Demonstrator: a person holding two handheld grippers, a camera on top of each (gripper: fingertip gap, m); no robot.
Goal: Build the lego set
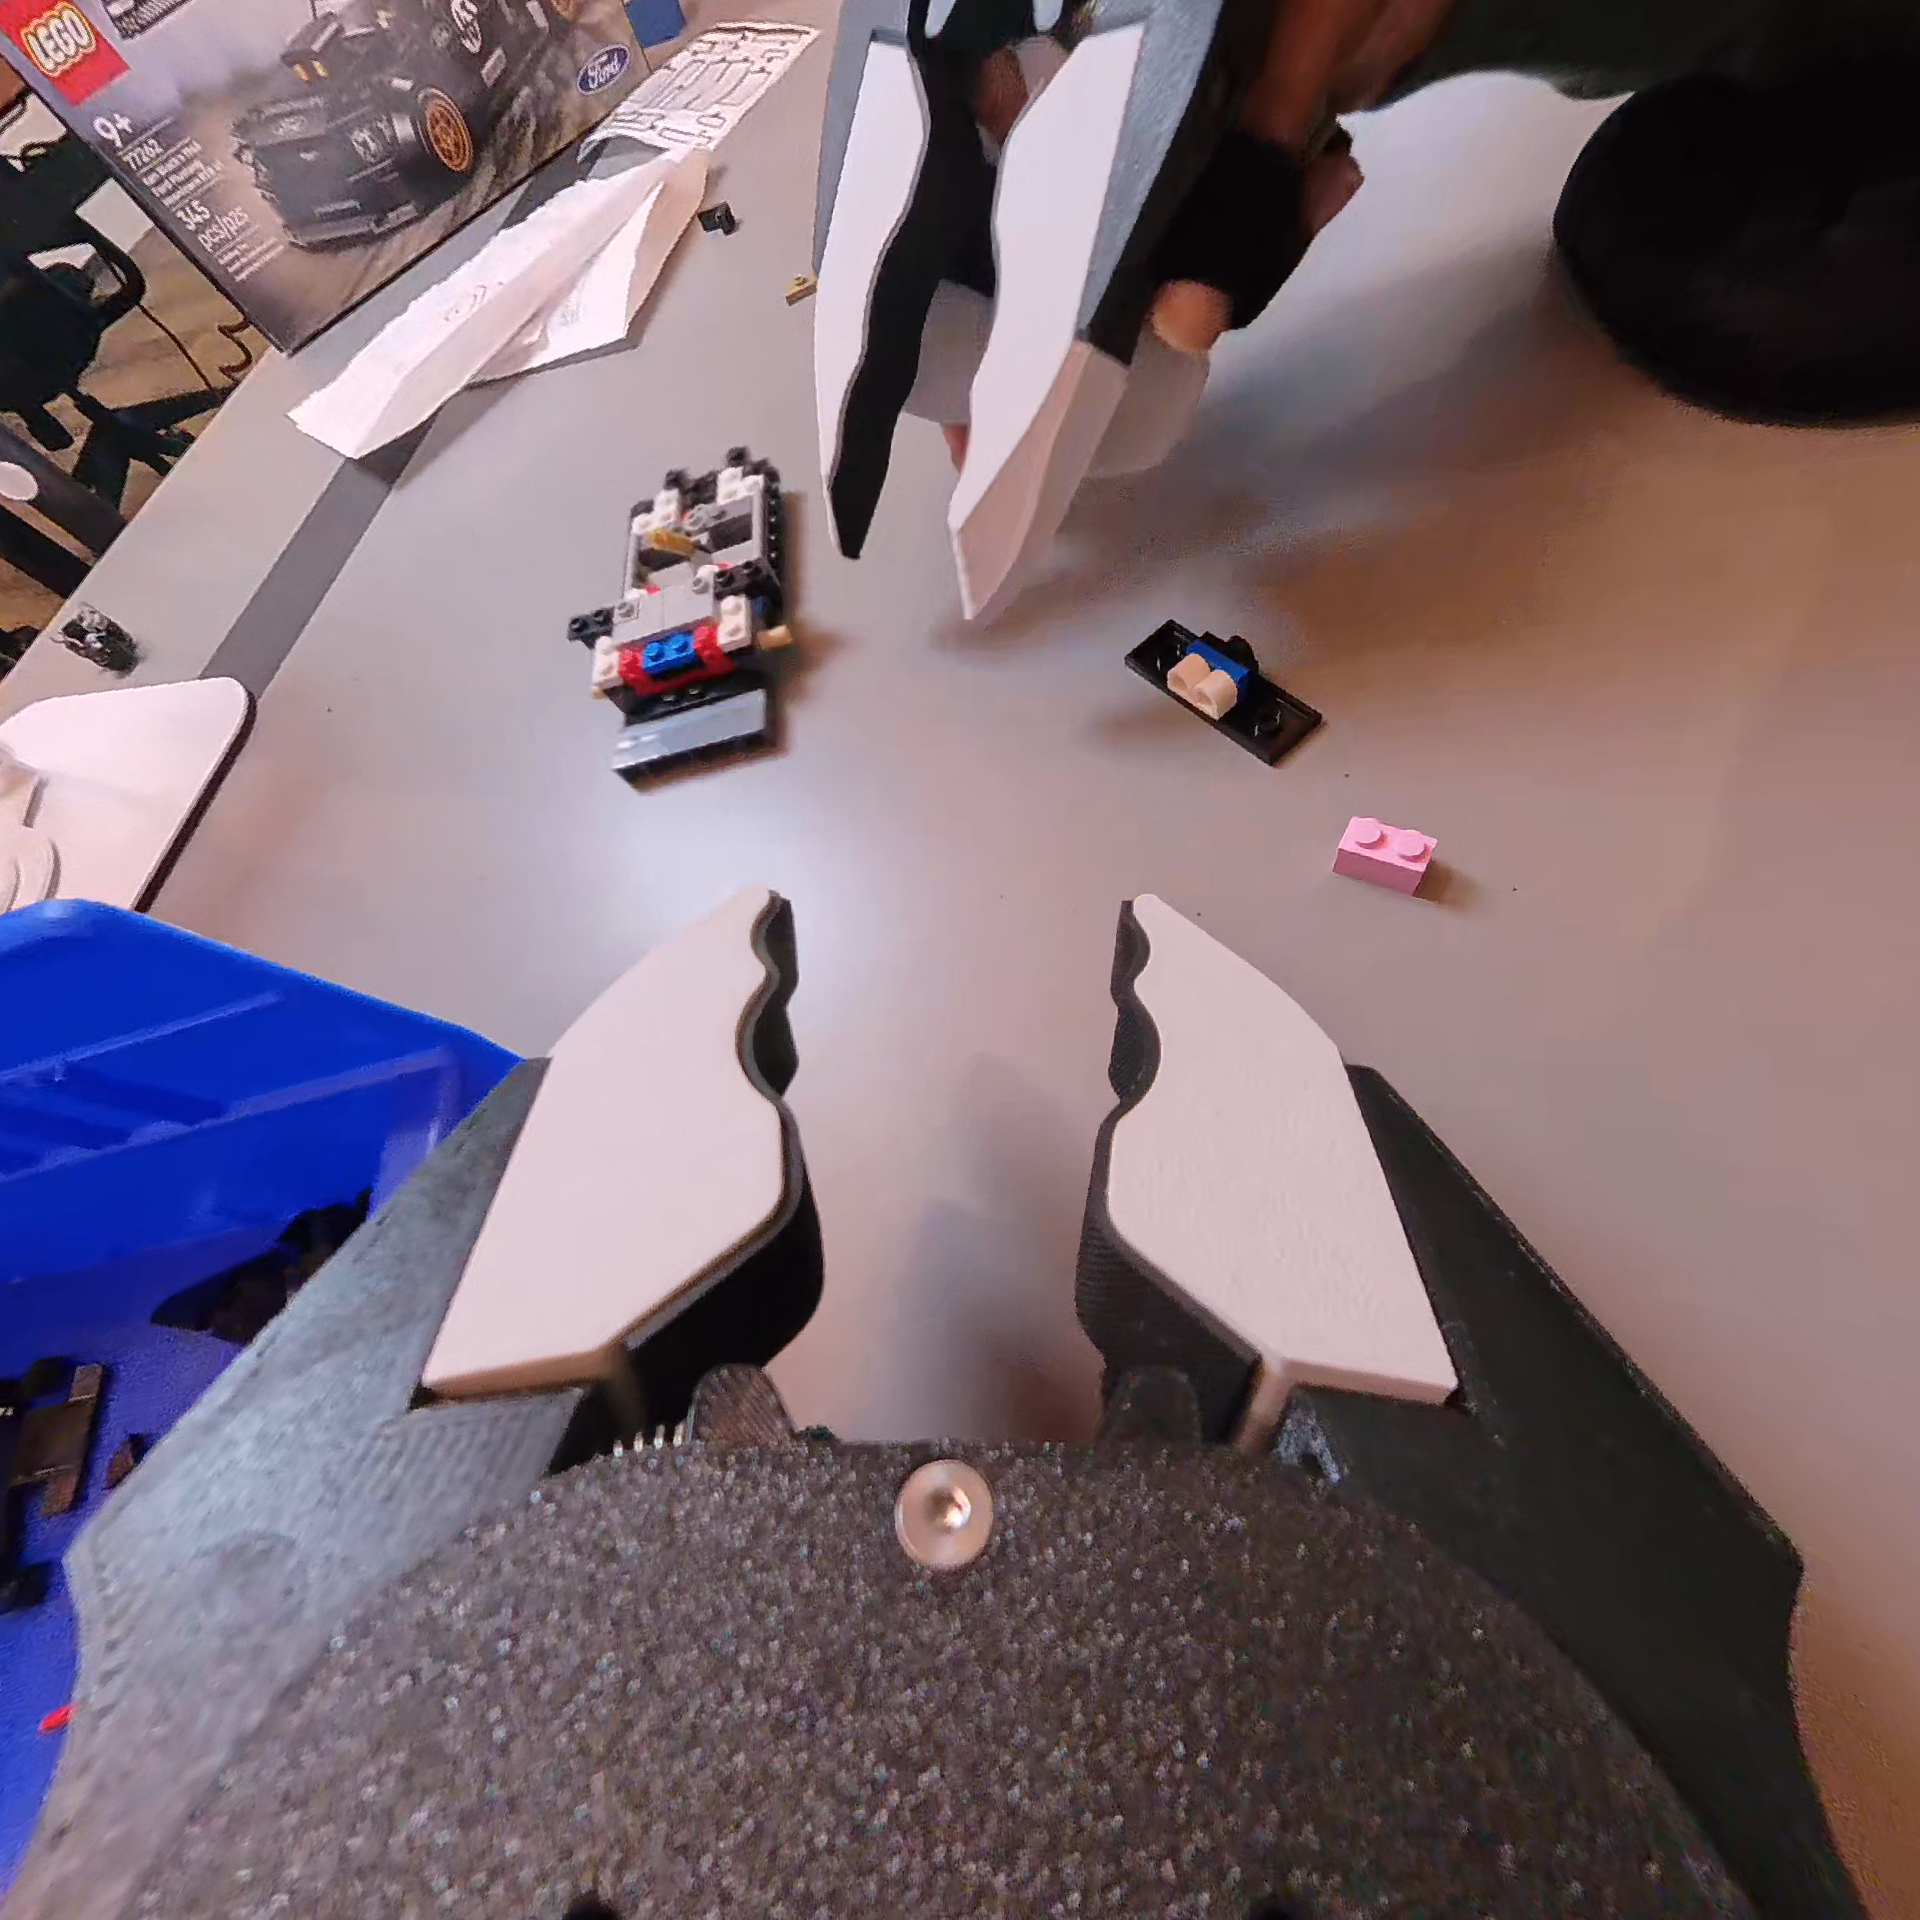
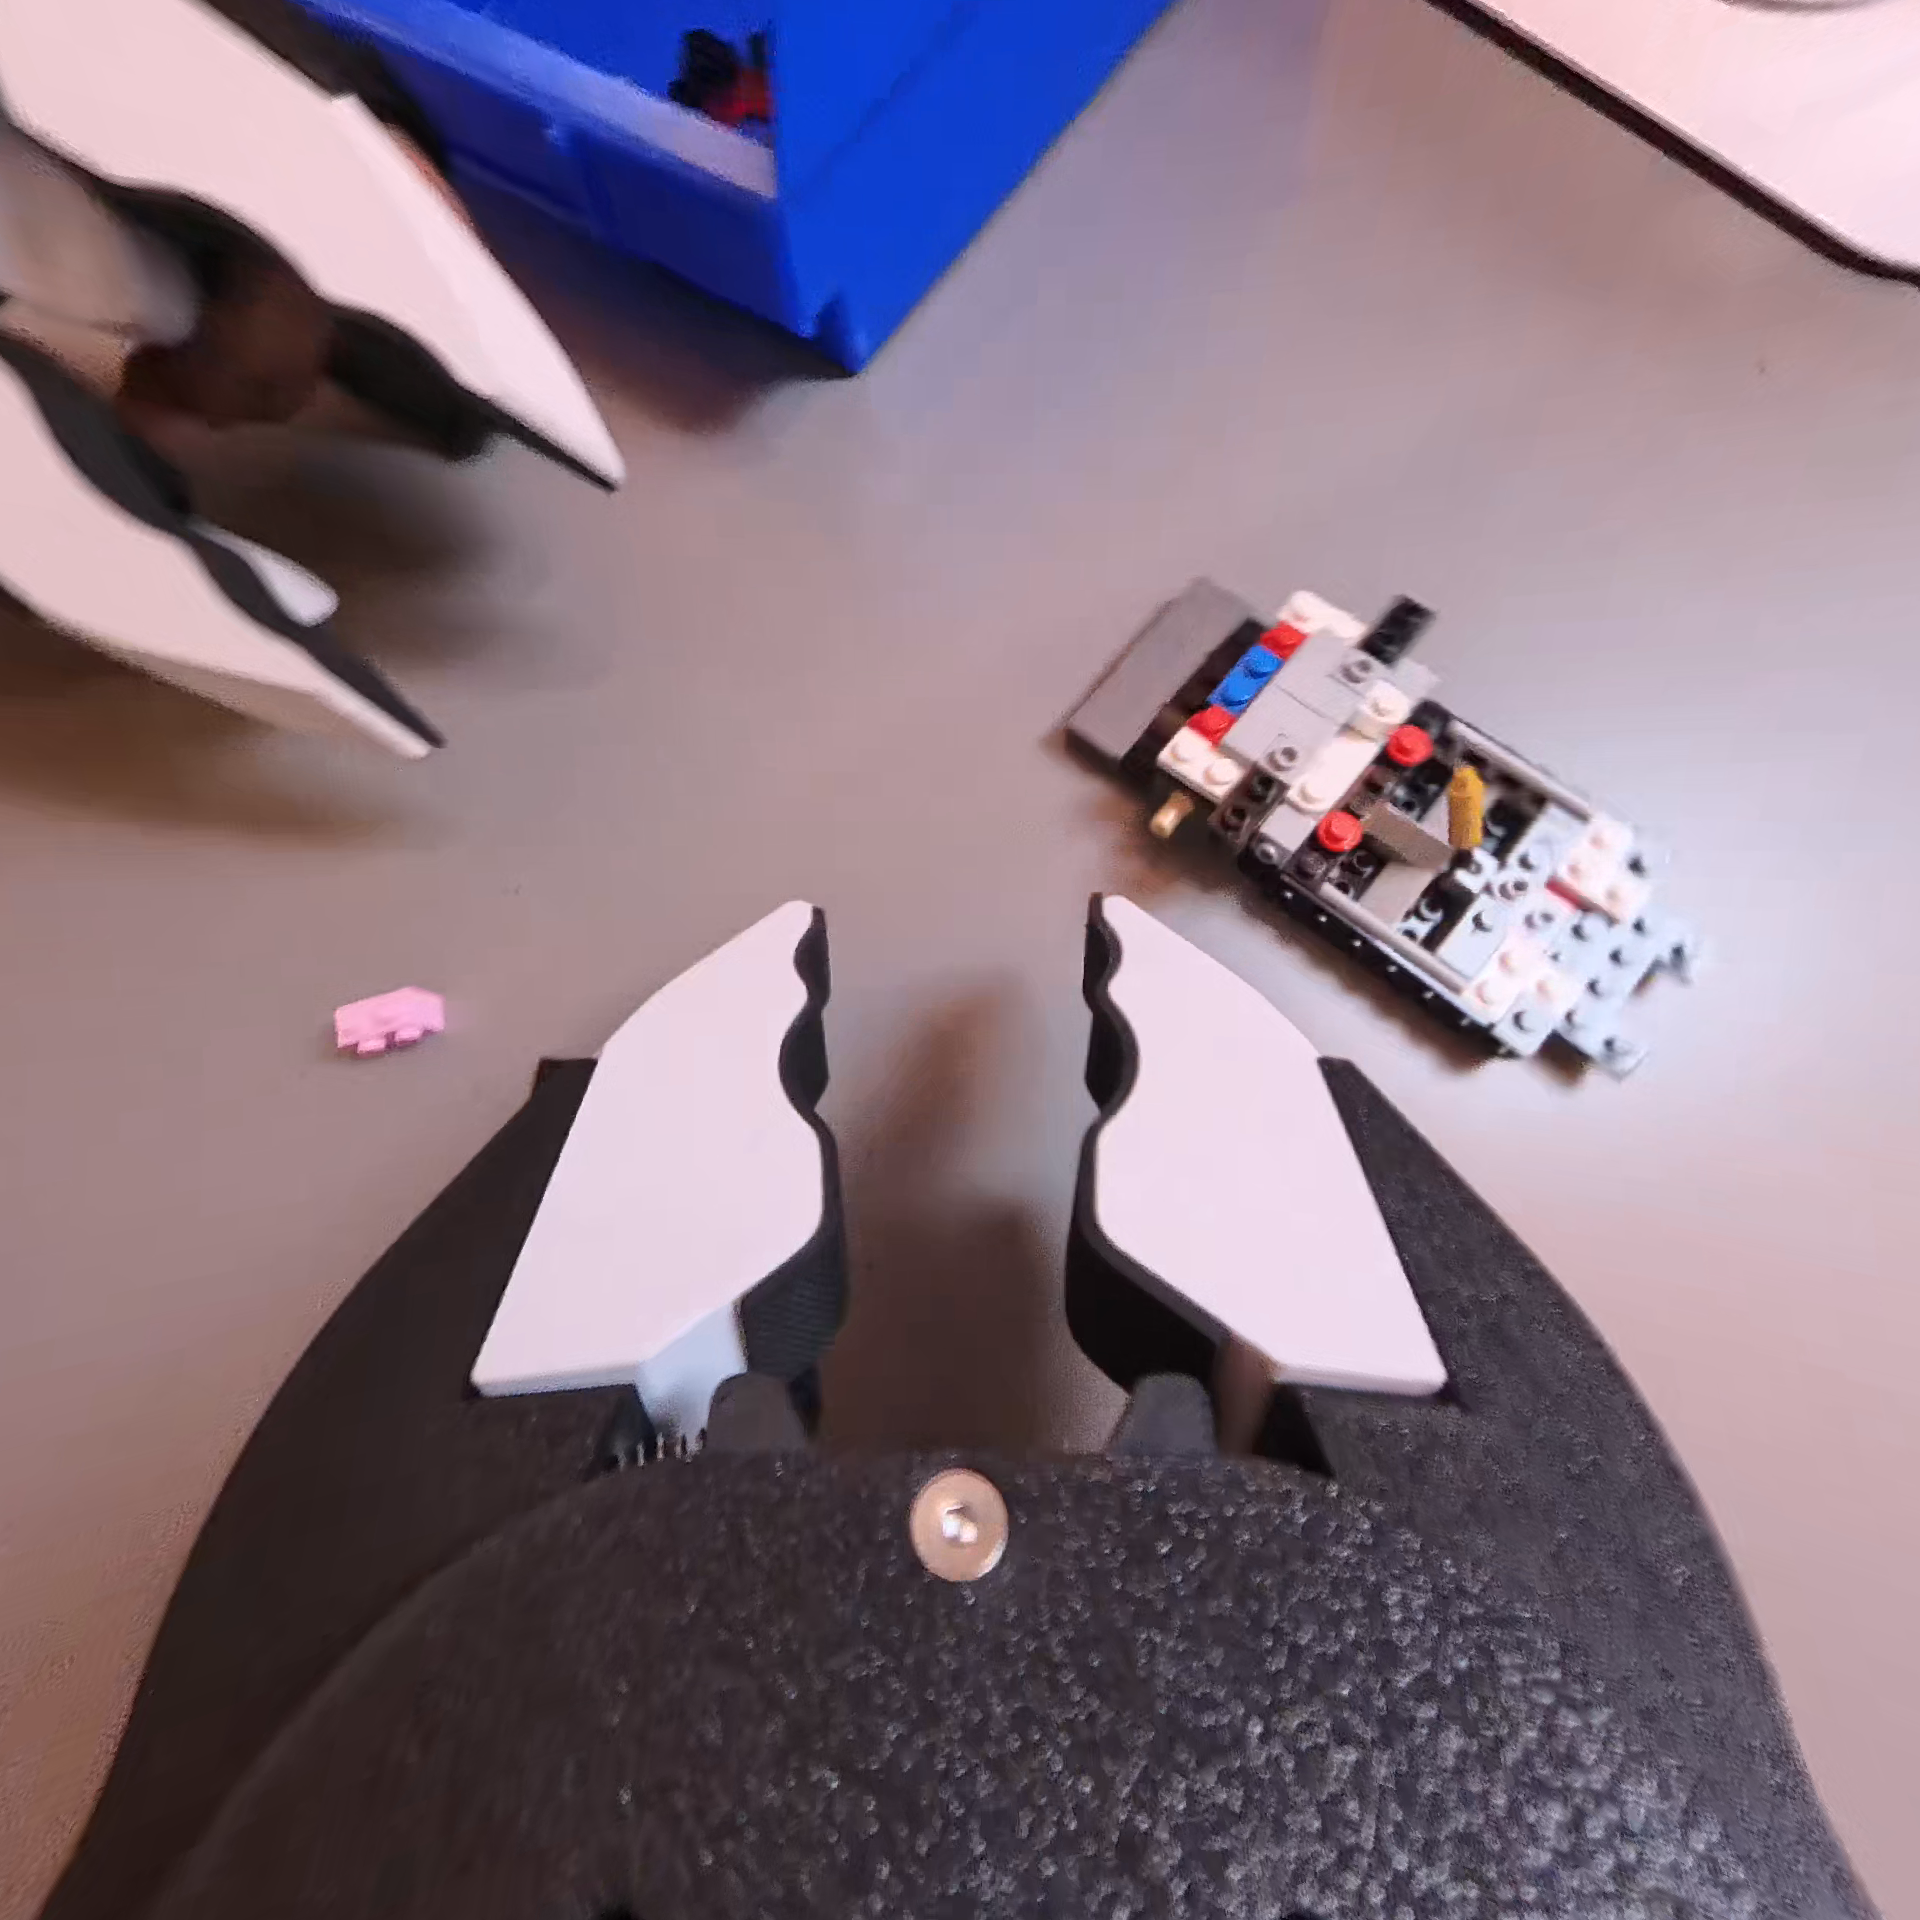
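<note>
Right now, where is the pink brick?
The pink brick lies loose on the grey table, in the left wrist view right of the open left gripper and just nearer than the small black plate assembly.

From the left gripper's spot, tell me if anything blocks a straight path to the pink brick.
Nothing visible does. The left gripper hangs open over bare grey table, and the pink brick lies ahead to its right with only tabletop between. The small black plate assembly sits farther off, beyond the brick.
</note>
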